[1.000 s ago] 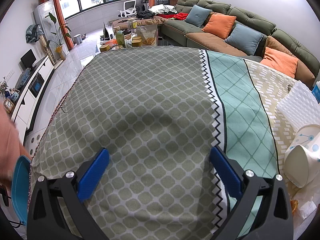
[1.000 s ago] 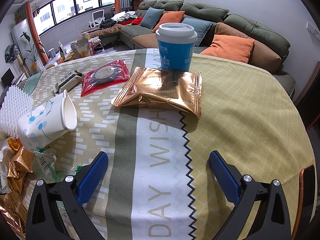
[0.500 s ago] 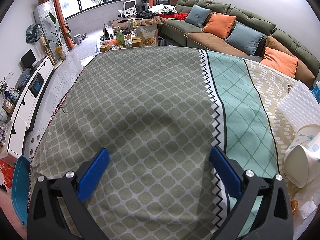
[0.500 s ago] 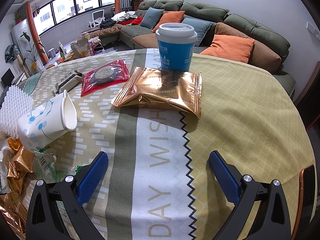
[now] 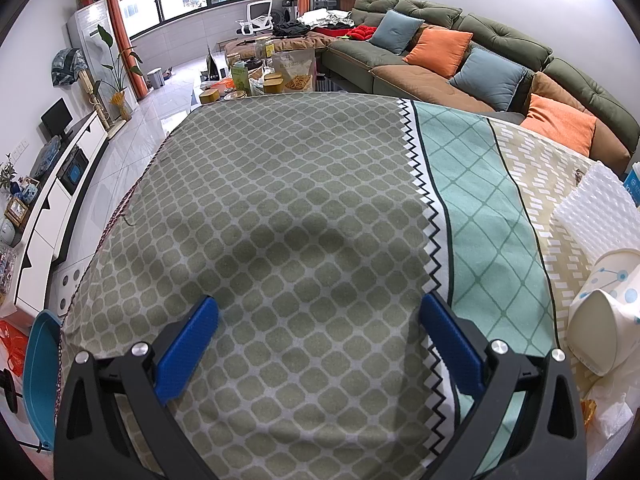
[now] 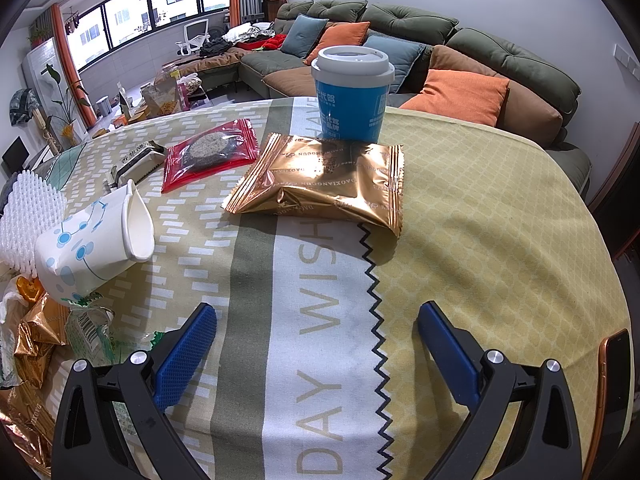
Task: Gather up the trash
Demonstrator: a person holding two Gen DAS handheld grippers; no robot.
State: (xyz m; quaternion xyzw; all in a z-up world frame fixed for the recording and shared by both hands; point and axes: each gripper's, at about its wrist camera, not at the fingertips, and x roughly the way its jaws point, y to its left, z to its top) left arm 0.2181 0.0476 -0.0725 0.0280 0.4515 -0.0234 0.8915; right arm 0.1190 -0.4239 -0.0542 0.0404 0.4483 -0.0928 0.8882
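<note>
My right gripper is open and empty, low over the tablecloth. Ahead of it lie a gold snack packet, a red cookie packet and a small dark wrapped bar; a blue lidded cup stands behind. A crushed paper cup lies on its side at left, with crumpled gold and green wrappers below it. My left gripper is open and empty over bare green-patterned cloth; the paper cup shows at its right edge.
A white foam net lies left of the cup, also in the left wrist view. A phone lies at the table's right edge. A blue bin rim sits below the table's left edge. A sofa stands behind.
Both grippers are still. In the left wrist view a person's arm at the left edge has gone out of sight.
</note>
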